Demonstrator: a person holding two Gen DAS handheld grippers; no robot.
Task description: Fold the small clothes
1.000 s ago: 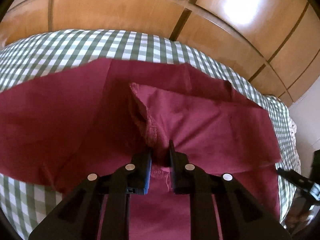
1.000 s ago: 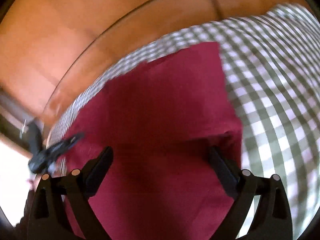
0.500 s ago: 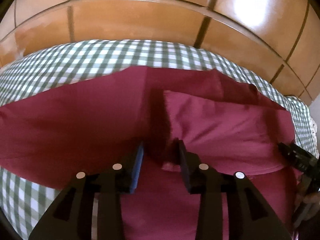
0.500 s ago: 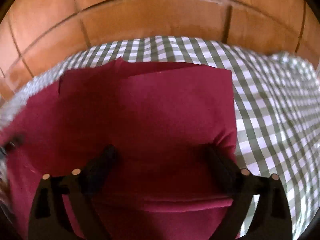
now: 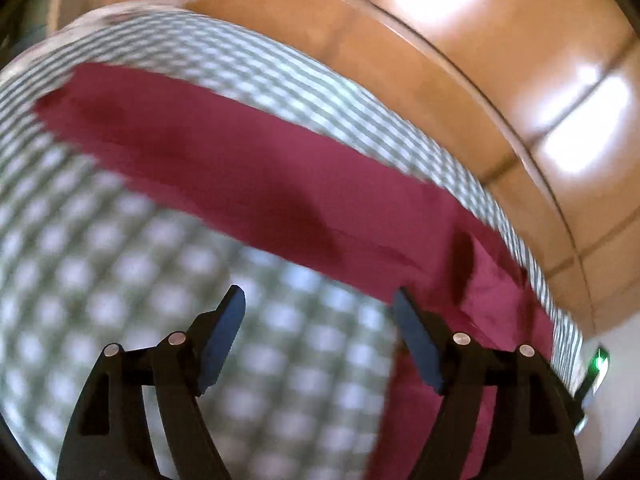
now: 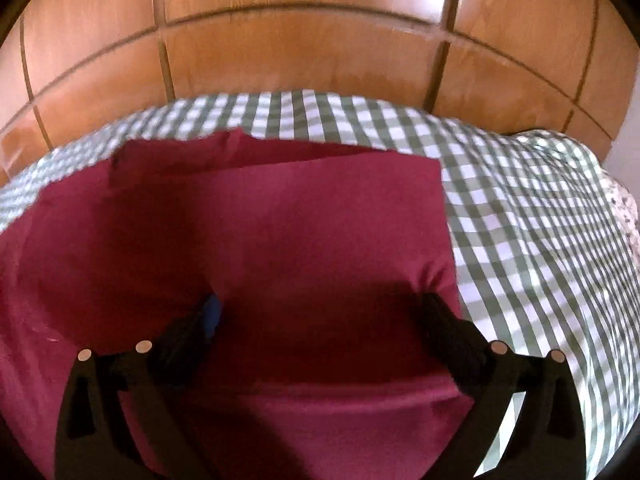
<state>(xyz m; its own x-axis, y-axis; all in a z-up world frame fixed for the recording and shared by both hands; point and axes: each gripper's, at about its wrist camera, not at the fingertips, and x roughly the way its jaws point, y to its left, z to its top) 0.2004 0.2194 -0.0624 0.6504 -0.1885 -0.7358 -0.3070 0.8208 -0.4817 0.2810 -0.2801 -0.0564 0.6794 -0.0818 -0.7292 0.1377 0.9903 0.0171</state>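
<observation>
A dark red garment (image 5: 256,176) lies spread on the green-and-white checked bedcover (image 5: 120,280). In the left wrist view it runs as a long band from upper left to lower right. My left gripper (image 5: 318,300) is open and empty above the bedcover, its right finger at the garment's near edge. In the right wrist view the garment (image 6: 304,224) lies with a folded layer on top, its right edge straight. My right gripper (image 6: 320,308) is open wide, with its fingers resting on or just above the folded cloth.
Wooden wardrobe panels (image 6: 304,48) stand behind the bed in both views. The checked bedcover (image 6: 540,220) extends to the right of the garment. A dark object with a green light (image 5: 598,364) sits at the far right of the left wrist view.
My left gripper has let go of the garment, opened wide and swung left over the bedcover. My right gripper stayed open over the fold; its view has turned to face the wardrobe.
</observation>
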